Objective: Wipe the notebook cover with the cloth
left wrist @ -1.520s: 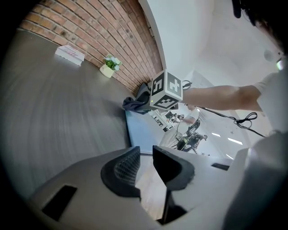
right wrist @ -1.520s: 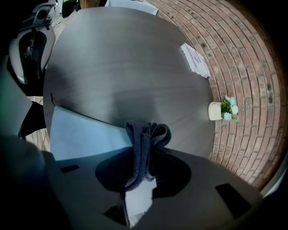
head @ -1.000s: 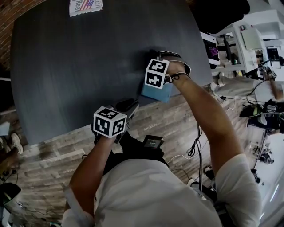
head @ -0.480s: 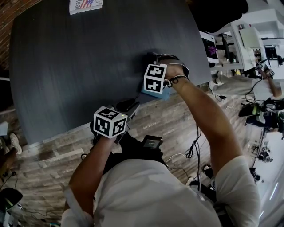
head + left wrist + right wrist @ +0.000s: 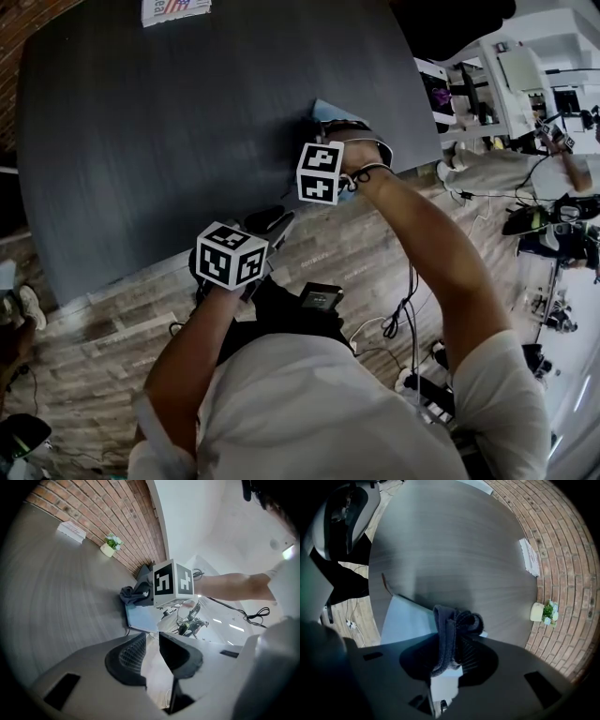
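Looking down, the head view shows the right gripper (image 5: 326, 133) over the pale blue notebook (image 5: 325, 109) at the dark table's (image 5: 169, 122) near edge, with the left gripper (image 5: 270, 223) beside it. Left gripper view: jaws slightly apart, nothing between them. Right gripper view: jaws pinch the dark cloth (image 5: 446, 630) over the notebook.

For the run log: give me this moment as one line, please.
step: wipe | right gripper: shut on cloth, over notebook cover | left gripper: open, empty
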A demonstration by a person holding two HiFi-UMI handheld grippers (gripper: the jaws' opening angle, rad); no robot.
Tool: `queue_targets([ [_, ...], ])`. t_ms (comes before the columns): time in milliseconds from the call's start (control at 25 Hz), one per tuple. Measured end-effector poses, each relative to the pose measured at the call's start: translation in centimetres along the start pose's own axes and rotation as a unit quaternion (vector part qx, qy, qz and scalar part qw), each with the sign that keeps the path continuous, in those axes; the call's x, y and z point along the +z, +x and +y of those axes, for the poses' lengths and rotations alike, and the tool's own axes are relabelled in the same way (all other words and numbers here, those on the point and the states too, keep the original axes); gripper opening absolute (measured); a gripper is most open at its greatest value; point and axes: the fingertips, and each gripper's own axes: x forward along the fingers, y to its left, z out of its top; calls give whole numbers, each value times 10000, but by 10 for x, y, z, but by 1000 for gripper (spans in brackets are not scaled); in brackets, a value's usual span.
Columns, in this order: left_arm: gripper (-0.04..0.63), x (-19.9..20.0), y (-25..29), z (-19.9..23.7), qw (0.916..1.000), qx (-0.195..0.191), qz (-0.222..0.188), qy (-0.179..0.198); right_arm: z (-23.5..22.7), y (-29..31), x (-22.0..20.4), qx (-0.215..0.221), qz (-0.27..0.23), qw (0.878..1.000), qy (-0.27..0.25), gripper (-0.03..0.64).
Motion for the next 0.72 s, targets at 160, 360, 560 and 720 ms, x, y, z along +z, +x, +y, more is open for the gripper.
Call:
queue_targets([
  [160, 94, -5, -2, -8, 10000, -44, 10, 47, 14, -8, 5, 36, -31, 10000, -44, 104],
  [360, 94, -10, -5, -12, 9999, -72, 9, 73, 29, -14, 11, 91, -29, 9998, -189, 104],
  [560, 94, -16, -11, -18, 9999, -99, 4, 97, 42, -23, 18, 137, -44, 9995, -283, 104],
  [720, 94, -23, -15, -20, 9999, -110, 23, 90, 54, -27, 24, 168, -99, 9995, -246, 103],
])
